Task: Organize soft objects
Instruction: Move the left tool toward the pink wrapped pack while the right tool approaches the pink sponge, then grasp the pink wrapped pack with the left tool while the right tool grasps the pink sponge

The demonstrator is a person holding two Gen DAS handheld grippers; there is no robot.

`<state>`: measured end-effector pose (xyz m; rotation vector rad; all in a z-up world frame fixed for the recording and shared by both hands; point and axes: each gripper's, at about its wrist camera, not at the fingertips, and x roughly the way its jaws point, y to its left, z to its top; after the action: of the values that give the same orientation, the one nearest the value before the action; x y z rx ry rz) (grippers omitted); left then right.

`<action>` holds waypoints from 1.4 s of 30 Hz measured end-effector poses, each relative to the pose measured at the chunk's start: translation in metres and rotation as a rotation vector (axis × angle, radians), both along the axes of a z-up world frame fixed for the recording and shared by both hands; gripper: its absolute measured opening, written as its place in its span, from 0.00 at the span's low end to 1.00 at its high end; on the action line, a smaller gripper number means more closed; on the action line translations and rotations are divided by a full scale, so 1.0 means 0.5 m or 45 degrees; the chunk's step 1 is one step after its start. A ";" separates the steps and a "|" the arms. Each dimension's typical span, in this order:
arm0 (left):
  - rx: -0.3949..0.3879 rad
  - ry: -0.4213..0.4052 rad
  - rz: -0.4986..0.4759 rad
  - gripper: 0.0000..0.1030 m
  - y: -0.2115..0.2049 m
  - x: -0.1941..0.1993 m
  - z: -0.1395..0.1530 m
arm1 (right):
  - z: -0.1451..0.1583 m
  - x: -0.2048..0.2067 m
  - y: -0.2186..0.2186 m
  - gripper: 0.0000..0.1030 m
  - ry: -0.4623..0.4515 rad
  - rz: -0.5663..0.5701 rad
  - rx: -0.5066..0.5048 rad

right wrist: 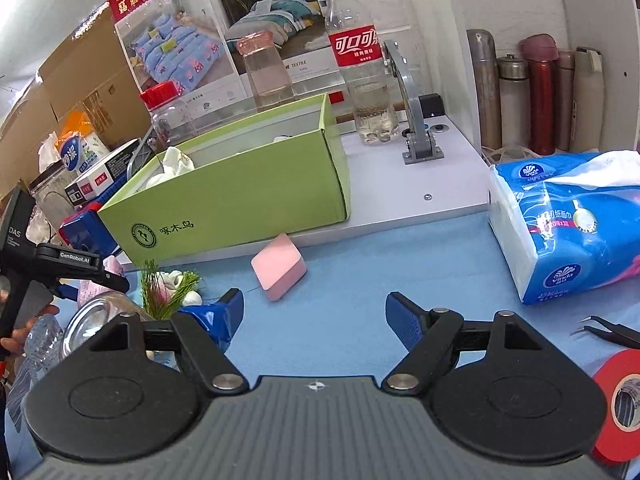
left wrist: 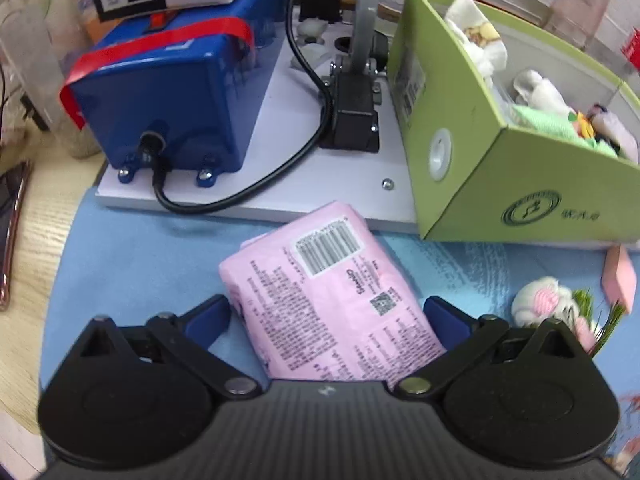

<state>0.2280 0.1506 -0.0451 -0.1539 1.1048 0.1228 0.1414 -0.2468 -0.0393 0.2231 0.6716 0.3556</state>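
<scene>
A pink tissue pack (left wrist: 332,292) lies between the blue pads of my left gripper (left wrist: 326,312), whose jaws are closed against its sides. The green box (left wrist: 472,160) stands to the right on a white platform and holds socks and cloths. A small plush toy (left wrist: 544,304) and a pink sponge (left wrist: 620,280) lie on the blue mat at the right. In the right wrist view my right gripper (right wrist: 314,316) is open and empty above the mat, with the pink sponge (right wrist: 279,272) just ahead of it, the green box (right wrist: 240,196) behind, and the left gripper (right wrist: 68,268) at the far left.
A blue device (left wrist: 168,92) with a black cable stands on the white platform (left wrist: 280,184). A blue tissue pack (right wrist: 568,224), black tweezers (right wrist: 612,332) and red tape roll (right wrist: 620,392) lie at the right. Bottles (right wrist: 360,60) and flasks (right wrist: 540,92) line the back.
</scene>
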 end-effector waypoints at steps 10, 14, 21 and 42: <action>0.085 -0.018 0.047 0.99 0.074 -0.046 -0.009 | -0.007 0.056 0.034 0.63 0.017 0.045 -0.061; 0.089 -0.037 0.013 0.99 0.060 -0.050 -0.009 | -0.015 0.128 0.097 0.63 0.048 0.111 -0.064; 0.090 -0.069 -0.030 0.99 0.057 -0.062 -0.013 | -0.056 0.181 0.171 0.63 0.059 0.128 -0.388; 0.086 -0.161 -0.075 0.85 0.055 -0.088 -0.009 | -0.066 0.123 0.151 0.24 -0.094 0.077 -0.366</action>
<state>0.1839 0.1782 -0.0497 -0.0674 0.9766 0.0965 0.2029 -0.1711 -0.0725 -0.0840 0.6492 0.3195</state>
